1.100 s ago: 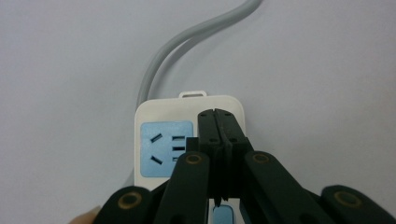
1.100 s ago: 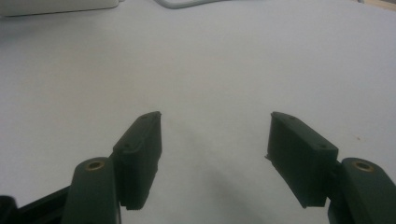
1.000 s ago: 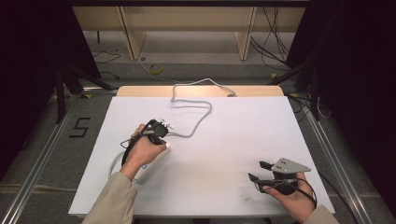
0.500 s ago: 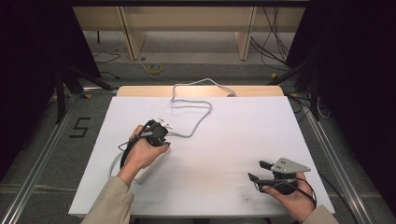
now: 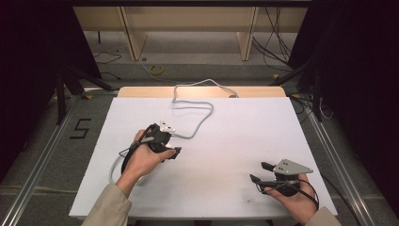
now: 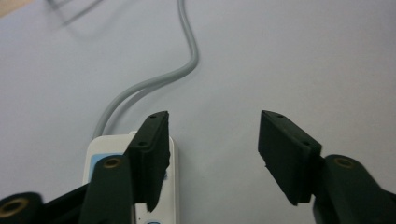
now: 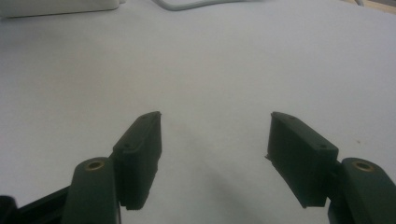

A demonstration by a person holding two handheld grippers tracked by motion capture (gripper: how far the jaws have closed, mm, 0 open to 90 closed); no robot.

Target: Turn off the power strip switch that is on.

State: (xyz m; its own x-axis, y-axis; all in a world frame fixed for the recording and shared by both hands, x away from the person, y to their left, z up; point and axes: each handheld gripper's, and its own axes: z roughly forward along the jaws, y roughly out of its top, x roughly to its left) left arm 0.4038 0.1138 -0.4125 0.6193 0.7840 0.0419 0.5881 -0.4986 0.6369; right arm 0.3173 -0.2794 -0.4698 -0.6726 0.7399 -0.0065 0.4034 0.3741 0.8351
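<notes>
One white power strip (image 6: 140,186) beneath left jaws.

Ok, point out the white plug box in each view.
High view: the white plug box lies left of centre, at the cable's near end.
Left gripper view: bottom left, close up.
Right gripper view: top left edge, far off.
Shared landmark: the grey cable running from it.

Obstacles: power strip (image 6: 130,182), cable (image 5: 200,117).
</notes>
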